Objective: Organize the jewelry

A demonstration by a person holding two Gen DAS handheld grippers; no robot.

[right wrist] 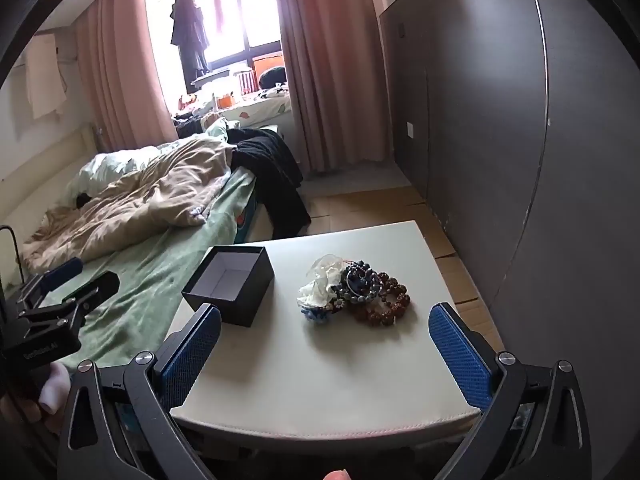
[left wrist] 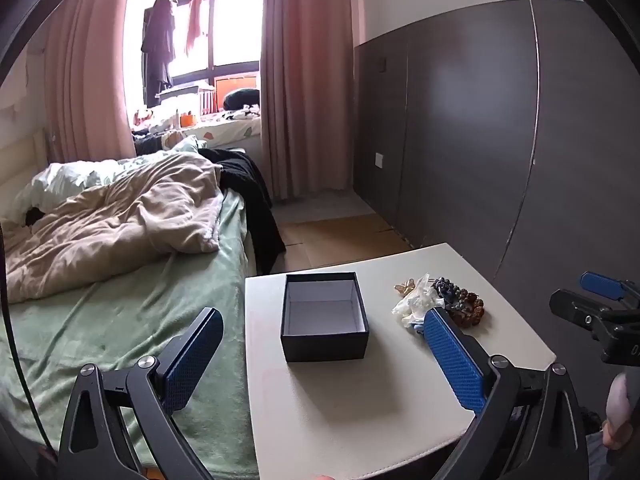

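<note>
Keeping both wide-open, empty grippers ready, bring your right gripper (right wrist: 325,346) onto the mid-frame jewelry pile (right wrist: 356,294), then the box (right wrist: 230,284).

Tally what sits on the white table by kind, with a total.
Open black box: 1
Brown bead bracelet: 1
Dark blue bead bracelet: 1
Clear plastic bag: 1
Gold butterfly piece: 1
Small blue-and-white floral piece: 1
Total: 6; the pile overlaps, so more may hide.
</note>
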